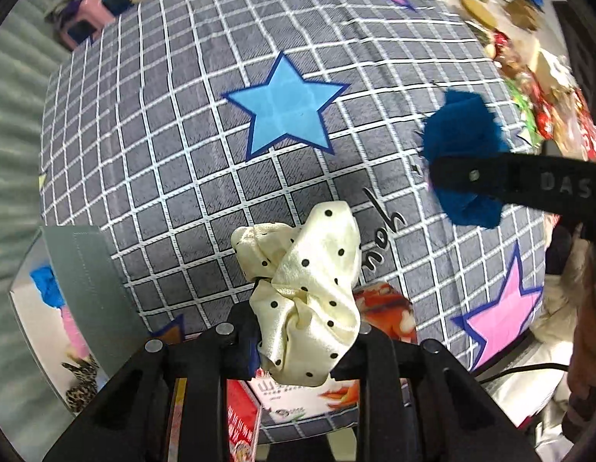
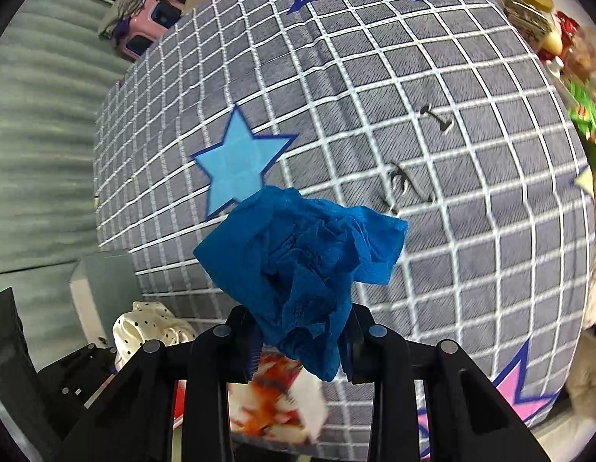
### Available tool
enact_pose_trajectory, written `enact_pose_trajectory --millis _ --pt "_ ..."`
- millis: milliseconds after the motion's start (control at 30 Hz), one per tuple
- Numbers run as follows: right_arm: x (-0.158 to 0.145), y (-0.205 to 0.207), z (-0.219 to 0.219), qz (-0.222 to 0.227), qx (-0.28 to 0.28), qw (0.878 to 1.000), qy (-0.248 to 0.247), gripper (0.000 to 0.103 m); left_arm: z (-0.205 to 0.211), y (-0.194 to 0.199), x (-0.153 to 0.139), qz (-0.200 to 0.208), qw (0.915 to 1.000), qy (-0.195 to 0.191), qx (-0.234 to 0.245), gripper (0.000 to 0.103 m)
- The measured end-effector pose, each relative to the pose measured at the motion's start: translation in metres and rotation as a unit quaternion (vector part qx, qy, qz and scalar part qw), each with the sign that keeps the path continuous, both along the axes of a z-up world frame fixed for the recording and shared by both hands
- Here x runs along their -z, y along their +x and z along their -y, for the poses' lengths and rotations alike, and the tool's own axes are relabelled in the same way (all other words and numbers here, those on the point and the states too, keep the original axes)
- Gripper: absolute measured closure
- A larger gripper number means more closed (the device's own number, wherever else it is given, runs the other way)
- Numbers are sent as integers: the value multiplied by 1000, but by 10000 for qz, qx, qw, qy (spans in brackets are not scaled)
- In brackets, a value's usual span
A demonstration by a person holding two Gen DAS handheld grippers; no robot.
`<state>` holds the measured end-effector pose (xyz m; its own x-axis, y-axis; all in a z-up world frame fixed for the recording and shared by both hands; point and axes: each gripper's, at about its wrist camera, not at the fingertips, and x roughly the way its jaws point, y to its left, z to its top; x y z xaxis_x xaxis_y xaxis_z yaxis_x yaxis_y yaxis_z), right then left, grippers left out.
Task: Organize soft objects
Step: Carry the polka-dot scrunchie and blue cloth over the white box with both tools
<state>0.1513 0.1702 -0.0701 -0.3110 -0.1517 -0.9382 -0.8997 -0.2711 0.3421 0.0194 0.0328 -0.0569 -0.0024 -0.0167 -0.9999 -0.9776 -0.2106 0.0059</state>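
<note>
Two grips: we have one soft item in each claw, both lifted clear of the cloth (image 1: 151, 177), which we judge is so they can be carried off for sorting.
Left claw (image 1: 303, 340): closed tight on the scrunchie (image 1: 309, 292), cream satin with black dots, which bunches up out of the jaws at lower centre of the left view.
Right claw (image 2: 301, 340): closed on the blue rag (image 2: 301, 265), which billows above the fingers at centre of the right view; it also shows at right of the left view.
Why pinched low: we judge a grip on a fold keeps such limp things from slipping.
Box (image 1: 86, 281): lower left of the left view, with soft things inside; we take it for the likely bin.
Pose: both claws point steeply down over the checked, starred cloth, side by side, left one nearer the box.
</note>
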Motion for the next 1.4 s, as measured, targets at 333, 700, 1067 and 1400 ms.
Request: enact_pose_trajectory --millis 333,700,1067,1400 --pt "-21 -13 74 47 118 9999 95 70 43 6 -37 6 9977 623 264 76" --pt "-51 -30 143 78 150 9994 317 70 92 -12 -75 -7 9925 1188 275 76" --pt "-77 -64 189 73 -72 9984 555 70 129 -36 -104 -2 9870 1601 158 76" --pt "-93 -98 214 64 -421 9963 745 70 161 -66 -114 -77 9841 1771 -147 76"
